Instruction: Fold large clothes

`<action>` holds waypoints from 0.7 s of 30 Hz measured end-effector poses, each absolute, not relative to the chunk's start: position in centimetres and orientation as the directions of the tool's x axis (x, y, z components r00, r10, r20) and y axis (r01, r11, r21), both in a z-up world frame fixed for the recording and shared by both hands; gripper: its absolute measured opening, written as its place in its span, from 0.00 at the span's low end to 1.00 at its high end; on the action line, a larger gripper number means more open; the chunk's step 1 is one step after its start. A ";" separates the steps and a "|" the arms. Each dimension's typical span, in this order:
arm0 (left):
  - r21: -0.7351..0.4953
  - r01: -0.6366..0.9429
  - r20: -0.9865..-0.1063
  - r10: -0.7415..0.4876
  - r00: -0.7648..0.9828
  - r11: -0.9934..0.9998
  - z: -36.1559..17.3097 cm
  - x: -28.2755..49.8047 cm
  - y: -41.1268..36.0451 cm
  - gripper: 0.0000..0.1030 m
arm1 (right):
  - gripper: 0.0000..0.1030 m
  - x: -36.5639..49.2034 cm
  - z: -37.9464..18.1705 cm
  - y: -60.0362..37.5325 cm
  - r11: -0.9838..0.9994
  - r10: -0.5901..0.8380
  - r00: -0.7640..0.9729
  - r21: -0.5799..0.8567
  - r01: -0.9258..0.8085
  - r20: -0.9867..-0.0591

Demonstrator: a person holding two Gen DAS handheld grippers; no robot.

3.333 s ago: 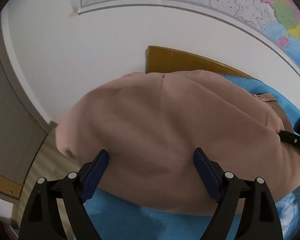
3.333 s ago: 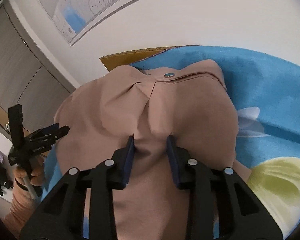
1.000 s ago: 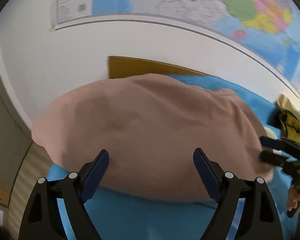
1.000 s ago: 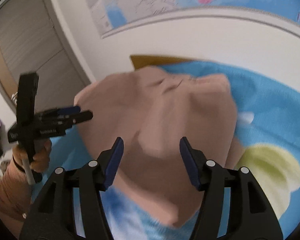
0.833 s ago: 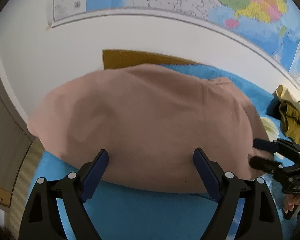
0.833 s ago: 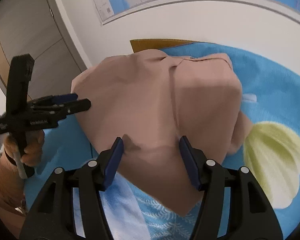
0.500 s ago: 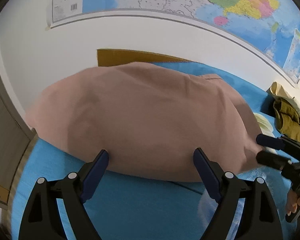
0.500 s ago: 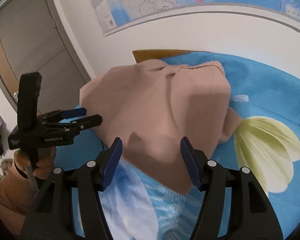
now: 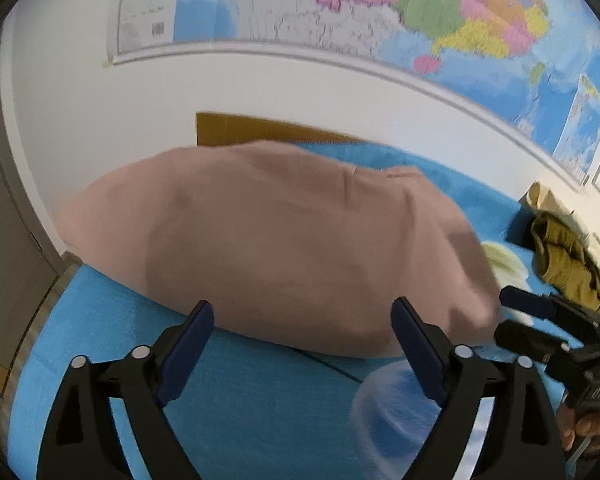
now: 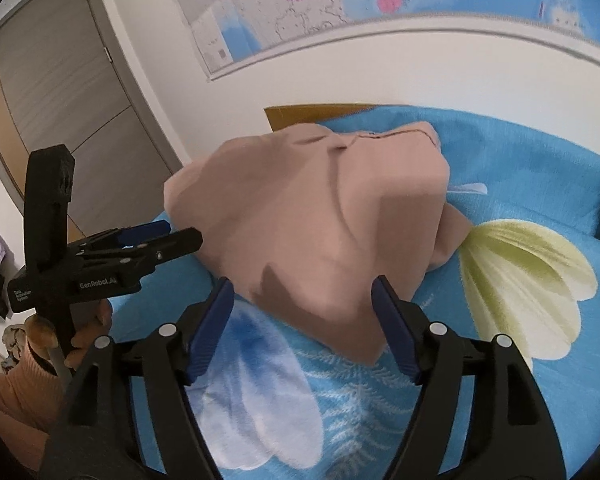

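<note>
My left gripper point(image 9: 302, 344) has its jaws spreading, already about as wide as they go, and nothing is between the blue pads; the pink garment's point(image 9: 284, 256) near edge lies just beyond the fingertips, not touched as far as I can tell. My right gripper point(image 10: 304, 328) is also opening, less wide, and its pads are bare too, with the garment's nearest corner lying on the sheet in the gap between them, clear of both pads. Seen from my right wrist, the left gripper sits off to the left beside the garment's far side, its grip in my hand point(image 10: 86, 322). The garment rests on the blue bedsheet point(image 10: 512, 152) as a compact, layered bundle, with a seamed edge near the wall and one small lump of cloth poking out at the right of the fold. I judge this piece folded or nearly so: both tongs are empty, and what may be left is tucking that stray bit and squaring the edges. An olive garment point(image 9: 564, 264) lies crumpled farther along the bed, seemingly not yet folded, so more work probably remains. As for writing, the side of my left tool reads "GenRobot.AI", with a smaller label beside it that I cannot read. The wall map point(image 9: 380, 12) carries print and a barcode, too blurred to make out.
</note>
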State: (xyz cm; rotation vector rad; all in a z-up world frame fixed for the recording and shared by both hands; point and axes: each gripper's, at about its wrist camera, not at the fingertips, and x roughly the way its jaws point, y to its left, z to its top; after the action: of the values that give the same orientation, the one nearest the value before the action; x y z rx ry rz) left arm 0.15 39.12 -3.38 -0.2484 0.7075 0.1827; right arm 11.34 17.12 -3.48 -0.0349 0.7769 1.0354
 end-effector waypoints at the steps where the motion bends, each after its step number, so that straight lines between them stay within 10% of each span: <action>1: -0.168 -0.251 -0.650 0.084 0.755 0.953 -3.2 -0.1 38.9 0.93 | 0.74 11.2 -3.3 17.1 0.530 0.761 0.274 0.322 -0.784 -0.588; 8: -0.152 -0.301 -0.584 0.161 0.796 0.941 -2.0 -2.4 37.1 0.93 | 0.95 8.5 -1.7 15.7 0.548 0.770 0.360 0.256 -0.797 -0.527; 21: -0.073 -0.358 -0.525 0.270 0.807 0.931 -0.5 -5.0 33.9 0.93 | 0.94 5.6 -0.3 14.1 0.590 0.751 0.436 0.207 -0.780 -0.496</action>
State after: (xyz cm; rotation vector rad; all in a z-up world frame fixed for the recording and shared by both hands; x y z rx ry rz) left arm -4.97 33.90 -0.52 -0.1718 0.5346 0.3377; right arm 5.58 14.07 -0.29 -0.0563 0.5877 0.9531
